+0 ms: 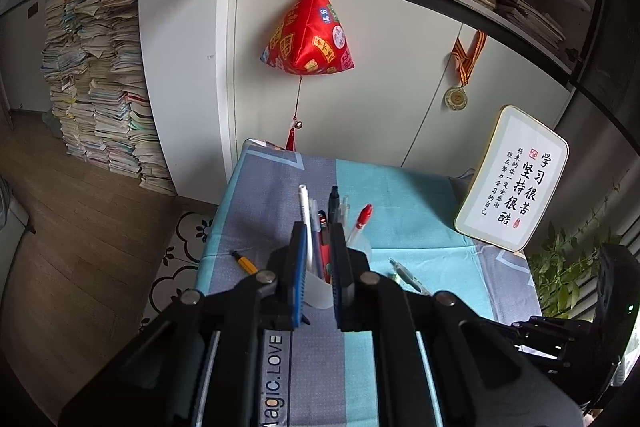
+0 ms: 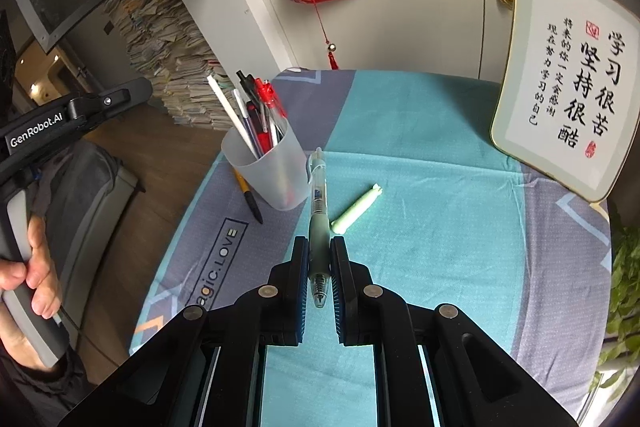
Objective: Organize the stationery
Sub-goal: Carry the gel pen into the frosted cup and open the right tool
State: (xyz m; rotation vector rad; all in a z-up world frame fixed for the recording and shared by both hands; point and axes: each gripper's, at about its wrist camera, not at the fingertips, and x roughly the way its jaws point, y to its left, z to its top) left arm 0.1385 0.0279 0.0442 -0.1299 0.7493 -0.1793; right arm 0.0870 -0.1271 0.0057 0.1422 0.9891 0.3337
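Note:
A frosted plastic cup point(image 2: 276, 171) stands on the tablecloth with several pens point(image 2: 256, 107) upright in it. My right gripper point(image 2: 320, 241) is shut on a clear green pen point(image 2: 318, 203), held above the cloth; its tip points back at the camera and its far end reaches toward the cup. A pale green cap point(image 2: 356, 207) lies on the cloth just right of that pen. Beside the cup lies a yellow and black pen point(image 2: 248, 197). My left gripper point(image 1: 319, 231) is shut and holds nothing; the cup point(image 1: 320, 291) shows beyond its fingers.
A framed calligraphy plaque point(image 2: 568, 83) leans at the back right of the blue and teal tablecloth point(image 2: 440, 227). A red pyramid ornament point(image 1: 308, 31) hangs on the wall above the table's far edge. A person's hand point(image 2: 32, 267) holds the left gripper's handle off the table's left edge. A plant point(image 2: 624, 287) stands at the right.

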